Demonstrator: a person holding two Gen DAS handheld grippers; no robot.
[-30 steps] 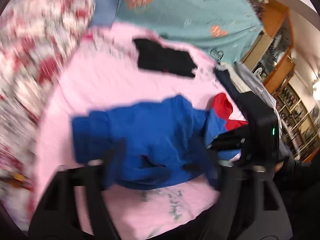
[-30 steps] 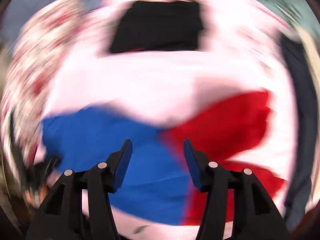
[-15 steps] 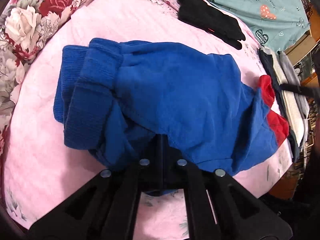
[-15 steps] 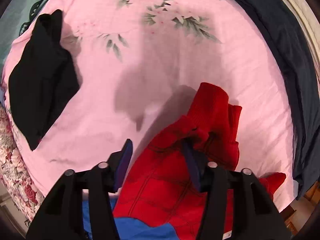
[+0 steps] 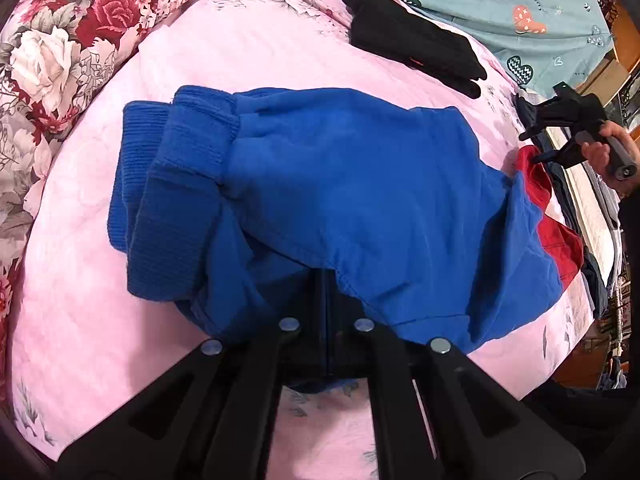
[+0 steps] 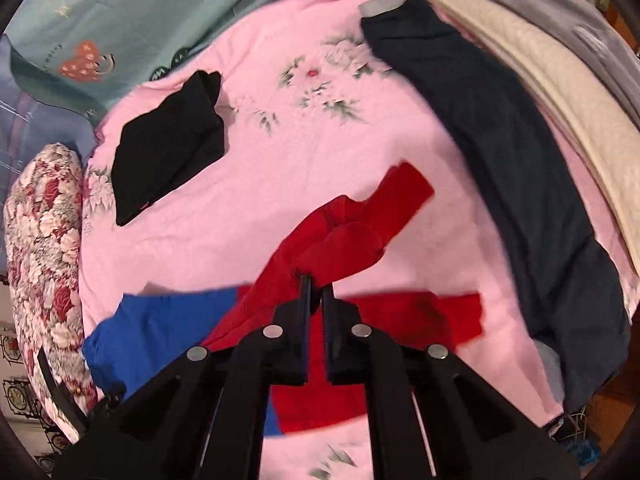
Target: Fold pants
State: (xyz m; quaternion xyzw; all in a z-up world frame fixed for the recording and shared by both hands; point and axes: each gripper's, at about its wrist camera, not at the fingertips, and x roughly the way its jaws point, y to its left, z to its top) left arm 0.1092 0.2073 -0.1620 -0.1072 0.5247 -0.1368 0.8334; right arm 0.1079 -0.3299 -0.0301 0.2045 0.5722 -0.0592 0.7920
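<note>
Pants (image 5: 352,200), blue with red legs, lie bunched on your pink bed (image 5: 248,48). Your left tongs (image 5: 326,280) pinch the blue near edge, and your right tongs (image 6: 314,284) pinch a red leg fold.

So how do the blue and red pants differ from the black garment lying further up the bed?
The pants are blue with red legs; the black garment is one colour. The pants lie bunched and rumpled, while the black garment lies folded flat. The left gripper and right gripper are both shut on the pants, the right on a red leg; nothing touches the black garment. Both rest on the pink bedspread.
</note>
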